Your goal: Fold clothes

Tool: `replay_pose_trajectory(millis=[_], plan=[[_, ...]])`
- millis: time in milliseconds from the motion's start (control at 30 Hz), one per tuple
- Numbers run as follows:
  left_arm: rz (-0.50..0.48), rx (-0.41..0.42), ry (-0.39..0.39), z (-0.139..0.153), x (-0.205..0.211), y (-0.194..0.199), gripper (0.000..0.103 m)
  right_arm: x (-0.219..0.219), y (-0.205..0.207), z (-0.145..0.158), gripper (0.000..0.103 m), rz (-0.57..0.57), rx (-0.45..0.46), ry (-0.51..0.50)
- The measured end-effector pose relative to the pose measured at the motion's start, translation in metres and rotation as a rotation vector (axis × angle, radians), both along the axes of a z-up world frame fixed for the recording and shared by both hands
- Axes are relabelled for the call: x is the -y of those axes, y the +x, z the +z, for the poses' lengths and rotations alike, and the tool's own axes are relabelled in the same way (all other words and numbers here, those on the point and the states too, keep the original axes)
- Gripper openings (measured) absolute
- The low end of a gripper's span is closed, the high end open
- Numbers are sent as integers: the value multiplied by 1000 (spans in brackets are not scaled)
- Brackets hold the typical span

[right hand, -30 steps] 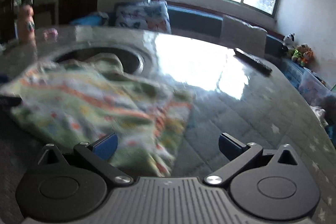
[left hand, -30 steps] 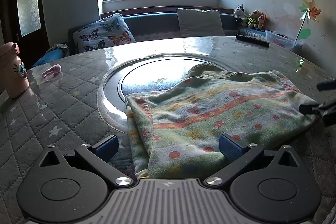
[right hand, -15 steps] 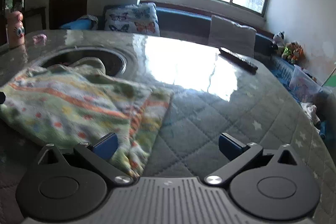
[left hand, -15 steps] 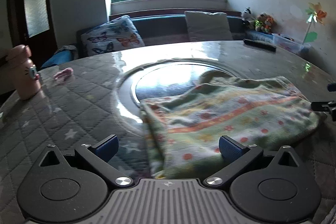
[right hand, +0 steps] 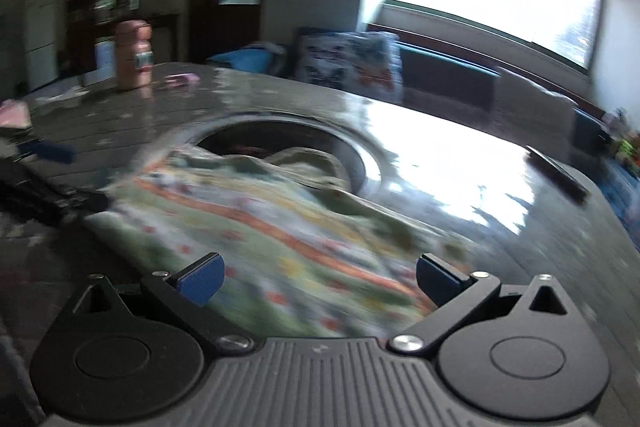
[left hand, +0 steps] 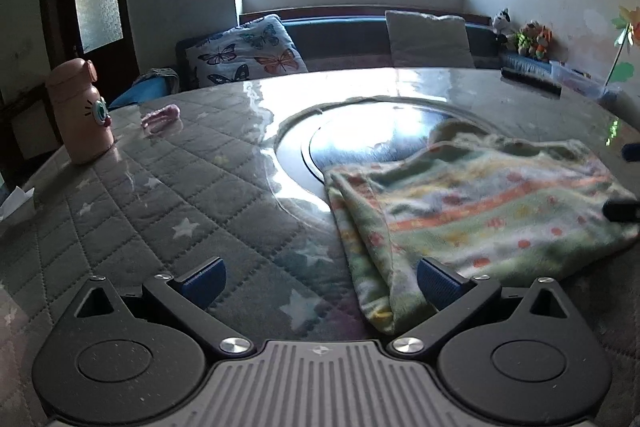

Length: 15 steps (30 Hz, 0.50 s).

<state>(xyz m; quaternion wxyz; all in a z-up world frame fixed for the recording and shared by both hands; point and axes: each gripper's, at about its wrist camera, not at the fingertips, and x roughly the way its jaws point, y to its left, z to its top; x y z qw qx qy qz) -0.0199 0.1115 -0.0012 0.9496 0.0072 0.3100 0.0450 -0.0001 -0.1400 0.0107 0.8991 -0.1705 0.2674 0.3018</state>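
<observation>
1. We're holding the left gripper (left hand: pixel 318 281) with jaws spread wide, gripping nothing, hovering at the garment's near left corner.
2. We're holding the right gripper (right hand: pixel 318 279) with jaws apart too, empty, over the cloth's edge.
3. The folded floral garment (left hand: pixel 480 211) is lying on the quilted table (left hand: pixel 160 211), partly overlapping the round glass inset (left hand: pixel 360 135).
4. A pink bottle (left hand: pixel 80 111) is standing far left.

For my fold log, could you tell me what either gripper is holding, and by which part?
Nothing: the left gripper and right gripper are both open beside the floral cloth.
</observation>
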Motion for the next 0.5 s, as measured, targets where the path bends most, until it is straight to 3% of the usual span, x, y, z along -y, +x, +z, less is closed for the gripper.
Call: replay_pose_trajectory(millis=[133, 367, 500], plan=[[36, 19, -49, 12, -16, 1, 100, -29, -7, 3, 95, 107, -1, -11], [100, -5, -163, 23, -46, 13, 75, -86, -28, -5, 79, 313, 14, -96], [106, -26, -221, 23, -52, 22, 70, -111, -39, -9, 60, 403, 36, -145]])
